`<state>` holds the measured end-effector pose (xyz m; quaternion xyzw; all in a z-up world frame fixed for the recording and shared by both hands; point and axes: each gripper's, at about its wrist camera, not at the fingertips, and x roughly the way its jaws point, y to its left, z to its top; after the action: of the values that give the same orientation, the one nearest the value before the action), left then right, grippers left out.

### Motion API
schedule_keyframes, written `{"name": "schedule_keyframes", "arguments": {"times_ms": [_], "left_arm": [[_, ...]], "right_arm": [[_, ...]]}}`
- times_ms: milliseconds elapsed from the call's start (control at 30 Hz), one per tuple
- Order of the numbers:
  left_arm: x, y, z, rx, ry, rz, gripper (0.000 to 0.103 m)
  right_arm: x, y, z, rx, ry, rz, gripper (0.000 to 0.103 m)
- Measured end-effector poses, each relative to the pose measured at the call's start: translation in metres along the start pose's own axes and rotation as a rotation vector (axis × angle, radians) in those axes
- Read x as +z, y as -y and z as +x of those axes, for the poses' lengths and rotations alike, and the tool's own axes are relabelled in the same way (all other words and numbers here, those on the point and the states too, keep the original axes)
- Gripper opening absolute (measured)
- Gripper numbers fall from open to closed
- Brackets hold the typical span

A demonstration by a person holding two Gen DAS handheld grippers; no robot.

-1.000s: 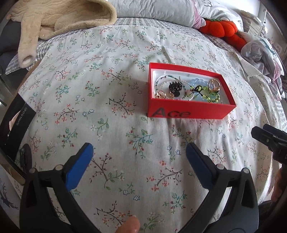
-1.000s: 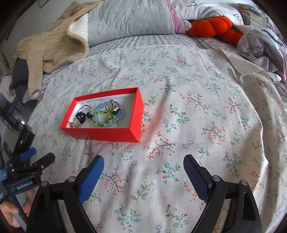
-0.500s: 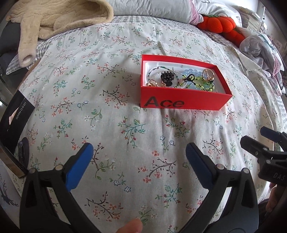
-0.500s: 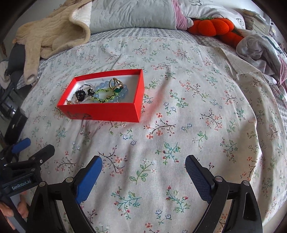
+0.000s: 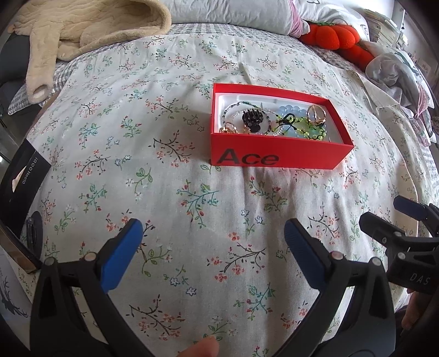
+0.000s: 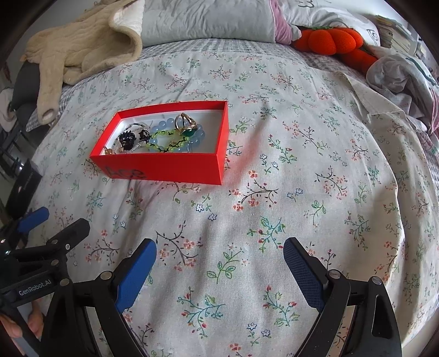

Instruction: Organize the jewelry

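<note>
A red box (image 5: 277,158) marked "Ace" sits on the floral bedspread (image 5: 192,192), ahead of both grippers. Inside lie a black hair claw (image 5: 252,119), a gold ring (image 5: 315,114), a green bead bracelet (image 5: 304,130) and a pale blue bead bracelet (image 5: 290,111). From the right wrist, the box (image 6: 164,167) is ahead to the left, showing the ring (image 6: 186,125) and green bracelet (image 6: 164,141). My left gripper (image 5: 212,228) is open and empty, well short of the box. My right gripper (image 6: 219,244) is open and empty over bare bedspread.
A beige fleece garment (image 5: 82,30) and a pillow (image 6: 205,22) lie at the back. An orange plush (image 6: 329,38) and crumpled clothes (image 6: 403,74) sit at the back right. A black box (image 5: 22,175) stands at the bed's left edge.
Both views shifted slightly, and the red box now sits higher in the right wrist view. The right gripper has come further into the left wrist view. Both jaws stayed open.
</note>
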<state>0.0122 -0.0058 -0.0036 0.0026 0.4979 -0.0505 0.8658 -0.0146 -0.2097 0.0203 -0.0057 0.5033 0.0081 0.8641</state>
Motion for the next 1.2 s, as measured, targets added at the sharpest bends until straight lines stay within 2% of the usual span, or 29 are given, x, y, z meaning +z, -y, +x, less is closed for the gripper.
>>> {"name": "schedule_keyframes", "arguments": {"times_ms": [1200], "left_arm": [[0.0004,0.0002,-0.0019,0.009,0.006,0.007,0.102]], "right_arm": [[-0.0025,0.0002,0.0029,-0.004,-0.011,-0.004,0.095]]}}
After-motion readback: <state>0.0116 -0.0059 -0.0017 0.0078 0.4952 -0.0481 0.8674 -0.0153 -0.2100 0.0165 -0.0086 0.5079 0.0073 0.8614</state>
